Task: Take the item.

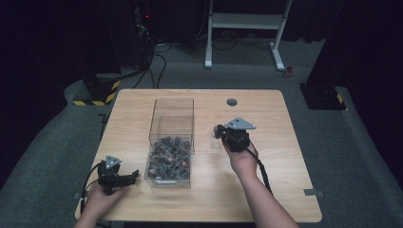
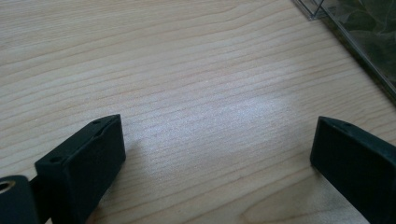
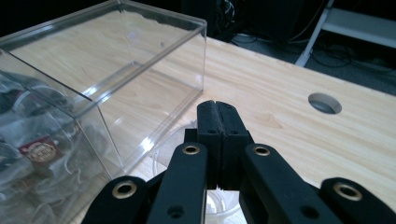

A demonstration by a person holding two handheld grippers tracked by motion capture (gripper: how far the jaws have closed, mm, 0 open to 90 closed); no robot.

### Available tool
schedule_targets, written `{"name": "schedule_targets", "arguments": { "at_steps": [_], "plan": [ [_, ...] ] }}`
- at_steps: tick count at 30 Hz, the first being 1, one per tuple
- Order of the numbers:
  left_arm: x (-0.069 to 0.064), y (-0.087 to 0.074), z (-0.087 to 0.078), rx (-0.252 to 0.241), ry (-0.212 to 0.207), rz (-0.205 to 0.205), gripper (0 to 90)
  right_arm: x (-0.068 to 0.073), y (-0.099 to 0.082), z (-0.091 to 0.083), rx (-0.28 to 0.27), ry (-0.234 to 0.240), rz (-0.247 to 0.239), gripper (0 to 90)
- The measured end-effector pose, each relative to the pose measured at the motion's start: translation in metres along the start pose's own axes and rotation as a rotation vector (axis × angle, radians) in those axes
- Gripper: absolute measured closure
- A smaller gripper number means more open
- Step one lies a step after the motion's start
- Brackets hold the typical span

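Observation:
A clear plastic box [image 1: 173, 112] stands mid-table, its near half filled with several small wrapped packets [image 1: 169, 161]. My right gripper [image 1: 217, 133] hovers just right of the box, jaws pressed together. A small clear cup [image 1: 215, 144] hangs at its tip, and the rim seems pinched between the pads. In the right gripper view the shut gripper [image 3: 218, 122] has the cup's curved rim [image 3: 161, 148] beneath it and the box [image 3: 140, 70] on its left. My left gripper [image 1: 129, 176] rests low by the box's near left corner. It is open [image 2: 217, 154] over bare wood.
The wooden table [image 1: 266, 180] has a round cable hole [image 1: 232, 101] at the back. A white desk frame [image 1: 244, 23] and cables lie on the floor beyond. The box's corner [image 2: 359, 42] shows in the left gripper view.

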State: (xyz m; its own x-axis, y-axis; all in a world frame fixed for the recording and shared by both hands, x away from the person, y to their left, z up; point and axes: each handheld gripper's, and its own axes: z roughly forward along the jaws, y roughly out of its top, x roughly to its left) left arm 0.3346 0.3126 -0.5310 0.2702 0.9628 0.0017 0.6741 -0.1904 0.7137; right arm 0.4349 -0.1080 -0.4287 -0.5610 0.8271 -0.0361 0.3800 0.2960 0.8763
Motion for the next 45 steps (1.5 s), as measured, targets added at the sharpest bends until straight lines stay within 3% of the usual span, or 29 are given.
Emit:
{"name": "schedule_targets", "arguments": {
  "at_steps": [7,10,20,28,36,41,45],
  "plan": [
    [0.000,0.000,0.000,0.002,0.000,0.002,3.5,-0.001,-0.006,0.007,0.033,0.001,0.004,87.1],
    [0.000,0.000,0.000,0.000,0.000,0.000,3.5,0.000,-0.005,0.007,0.029,0.004,0.010,81.4],
    [0.000,0.000,0.000,0.002,0.000,0.002,3.5,0.001,-0.003,0.004,0.022,0.011,0.005,76.0],
    [0.000,0.000,0.000,0.000,0.000,0.002,3.5,0.000,-0.002,0.001,0.022,0.029,0.025,57.4],
    [0.000,0.000,0.000,0.002,0.000,0.003,3.5,0.000,-0.001,-0.005,0.022,0.065,0.031,30.1],
    [0.000,0.000,0.000,0.002,0.001,0.005,3.5,0.001,-0.001,-0.010,0.020,0.052,0.031,14.5],
    [0.000,0.000,0.000,0.000,0.001,0.004,3.5,0.001,-0.001,-0.017,0.003,0.053,0.034,12.7]
  ]
}}
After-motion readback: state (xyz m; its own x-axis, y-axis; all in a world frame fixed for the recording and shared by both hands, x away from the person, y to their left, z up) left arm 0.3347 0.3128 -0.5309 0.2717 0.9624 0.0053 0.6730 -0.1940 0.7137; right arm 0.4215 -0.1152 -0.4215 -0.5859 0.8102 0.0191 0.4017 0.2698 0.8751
